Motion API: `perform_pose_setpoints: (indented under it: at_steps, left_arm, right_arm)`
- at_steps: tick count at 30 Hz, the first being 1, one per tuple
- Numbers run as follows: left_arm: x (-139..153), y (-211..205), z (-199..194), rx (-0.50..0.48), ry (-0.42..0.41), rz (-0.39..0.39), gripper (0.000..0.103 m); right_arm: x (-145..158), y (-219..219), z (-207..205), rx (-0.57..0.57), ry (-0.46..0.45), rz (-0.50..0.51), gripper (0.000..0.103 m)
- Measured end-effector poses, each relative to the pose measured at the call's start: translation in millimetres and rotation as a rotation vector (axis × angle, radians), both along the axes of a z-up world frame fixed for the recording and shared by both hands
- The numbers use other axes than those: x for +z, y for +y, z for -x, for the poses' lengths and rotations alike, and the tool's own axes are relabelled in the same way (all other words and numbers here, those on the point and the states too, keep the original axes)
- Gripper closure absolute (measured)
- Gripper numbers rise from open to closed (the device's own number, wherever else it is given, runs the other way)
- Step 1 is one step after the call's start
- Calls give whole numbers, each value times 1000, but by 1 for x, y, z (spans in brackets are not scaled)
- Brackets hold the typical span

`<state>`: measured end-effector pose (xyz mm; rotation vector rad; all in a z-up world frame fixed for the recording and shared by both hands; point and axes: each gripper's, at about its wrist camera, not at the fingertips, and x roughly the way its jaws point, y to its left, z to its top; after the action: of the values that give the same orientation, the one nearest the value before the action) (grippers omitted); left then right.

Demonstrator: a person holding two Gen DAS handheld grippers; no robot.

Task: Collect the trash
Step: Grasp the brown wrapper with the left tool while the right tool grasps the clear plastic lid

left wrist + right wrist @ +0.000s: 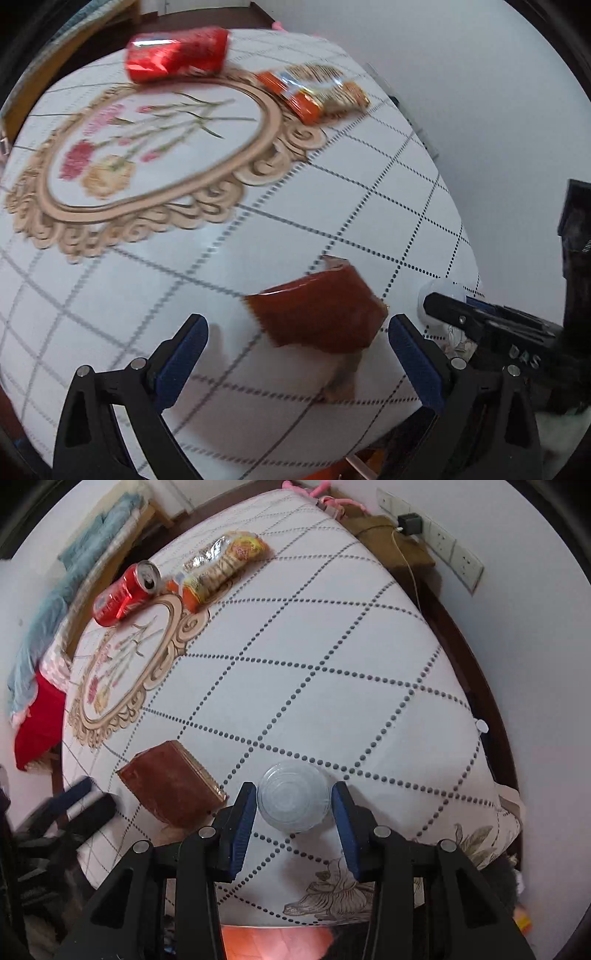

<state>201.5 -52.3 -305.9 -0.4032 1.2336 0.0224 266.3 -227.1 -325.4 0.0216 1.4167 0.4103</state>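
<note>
A brown wrapper (317, 314) lies on the white quilted table between the open fingers of my left gripper (297, 354), near the front edge; it also shows in the right wrist view (171, 782). My right gripper (293, 805) has its fingers on either side of a clear plastic lid (293, 800), close to its rim but not clearly pressing on it. A red soda can (125, 592) lies on its side at the far left, also seen in the left wrist view (177, 53). An orange snack packet (221, 566) lies beside it (314, 90).
A round embroidered doily (147, 162) covers the table's left part. The table cloth (332, 664) curves down to an edge all round. A wall with sockets and a charger (410, 522) stands at the right. A red cloth (37, 716) hangs at the left.
</note>
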Motion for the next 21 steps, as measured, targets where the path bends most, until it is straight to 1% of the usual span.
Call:
perform_pose_setpoints:
  at_steps: [1,2,3,4,5,6,7,8,9,11,13,16,18,19,21]
  left_arm:
    - [-2,-3,-3,-1,-3,-14,18]
    - [-2,-7,-7,-3,-3,-32,36]
    - [-2,-9,-9,-3,-3,-44,41]
    - [-1,-8,-10,-5,-16,-47,43]
    - [1,-8,-12,-13,-39,-55,60]
    - [2,-11,-13,-24,-42,-79,77]
    - [2,-16,-15,-45,-33,-120,83]
    - [3,-19,-17,-59,-35,-132,94]
    - [4,-21,-17,-68,-36,-148,97]
    - [5,-22,-18,-81,-44,-192,98]
    - [14,-18,-13,-77,-59,-208,100]
    - [30,-9,-3,-54,-91,-222,100]
    - [39,5,1,-13,-118,-203,100]
    - [45,14,0,8,-135,-177,100]
    - [49,27,-2,35,-141,-130,98]
  right_arm:
    - [0,-2,2,-11,0,-6,59]
    - [0,-4,3,-18,-1,-10,59]
    - [0,-5,5,-22,-7,-9,59]
    - [0,-5,6,-24,-10,-7,59]
    - [1,-4,4,-26,-12,-5,59]
    - [1,-3,4,-26,-14,-2,59]
    - [1,-2,4,-25,-18,2,59]
    - [1,-2,2,-23,-21,5,59]
    - [1,0,2,-18,-25,10,59]
    - [2,2,3,-7,-35,22,59]
    - [3,4,4,3,-43,30,59]
    - [5,6,5,6,-44,14,59]
    - [9,7,6,9,-50,5,59]
    - [12,8,6,9,-53,-2,59]
    - [17,10,4,10,-64,-12,59]
